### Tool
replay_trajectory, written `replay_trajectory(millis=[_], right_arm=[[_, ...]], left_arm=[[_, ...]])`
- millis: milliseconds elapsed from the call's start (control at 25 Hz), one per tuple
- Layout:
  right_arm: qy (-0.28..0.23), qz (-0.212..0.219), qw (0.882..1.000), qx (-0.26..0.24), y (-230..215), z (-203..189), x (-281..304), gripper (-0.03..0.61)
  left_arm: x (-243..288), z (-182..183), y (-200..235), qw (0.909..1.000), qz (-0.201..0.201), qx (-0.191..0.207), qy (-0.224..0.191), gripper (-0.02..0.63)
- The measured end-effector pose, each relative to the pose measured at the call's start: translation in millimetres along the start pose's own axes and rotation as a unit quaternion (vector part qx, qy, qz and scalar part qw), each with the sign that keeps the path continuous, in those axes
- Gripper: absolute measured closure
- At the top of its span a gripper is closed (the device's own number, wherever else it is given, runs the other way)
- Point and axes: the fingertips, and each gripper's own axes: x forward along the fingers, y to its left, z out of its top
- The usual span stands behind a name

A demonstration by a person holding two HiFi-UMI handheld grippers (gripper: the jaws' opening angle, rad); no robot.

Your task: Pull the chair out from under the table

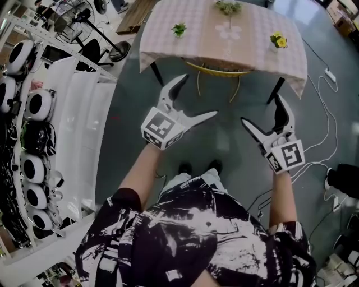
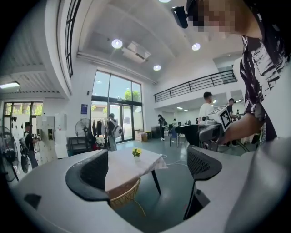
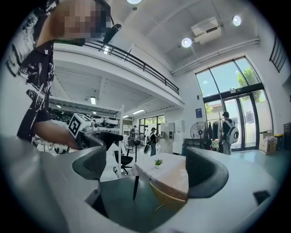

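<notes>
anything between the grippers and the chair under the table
Nothing visible: bare grey floor separates the open left gripper and right gripper from the yellow wicker chair tucked under the checked-cloth table.

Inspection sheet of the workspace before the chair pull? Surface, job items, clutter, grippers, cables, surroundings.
Surface: table under a checked cloth, standing on a grey floor.
Job's things: wicker chair tucked under the table, only its rim and thin legs showing; nothing touches it.
Clutter: three small potted plants on the cloth, one with yellow flowers.
Grippers: left gripper and right gripper both open, nothing between the jaws, held short of the table.
Cables: white cable loops on the floor at the right, near a power strip.
Surroundings: shelf of rounded white devices at the left; standing fan; people in the background.
</notes>
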Motion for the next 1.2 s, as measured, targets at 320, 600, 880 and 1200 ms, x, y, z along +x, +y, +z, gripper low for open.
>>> replay_trajectory(millis=[320, 600, 880, 1200], right_arm=[[0.067, 0.041, 0.993, -0.090, -18.5, -44.3, 61.8, 0.035], [0.181, 0.077, 0.958, -0.208, -35.7, -118.9, 150.4, 0.038], [0.296, 0.135, 0.903, -0.280, -59.1, -222.9, 215.5, 0.038], [0.395, 0.201, 0.822, -0.358, -82.3, -358.1, 260.7, 0.135]], left_arm=[[39.9, -46.3, 50.0, 0.9935, -0.025, 0.091, 0.064, 0.069], [86.3, -126.8, 107.0, 0.9721, -0.074, 0.168, 0.146, 0.069], [140.8, -214.9, 127.8, 0.9336, -0.140, 0.232, 0.234, 0.070], [190.7, -325.6, 143.8, 0.8955, -0.178, 0.261, 0.313, 0.094]])
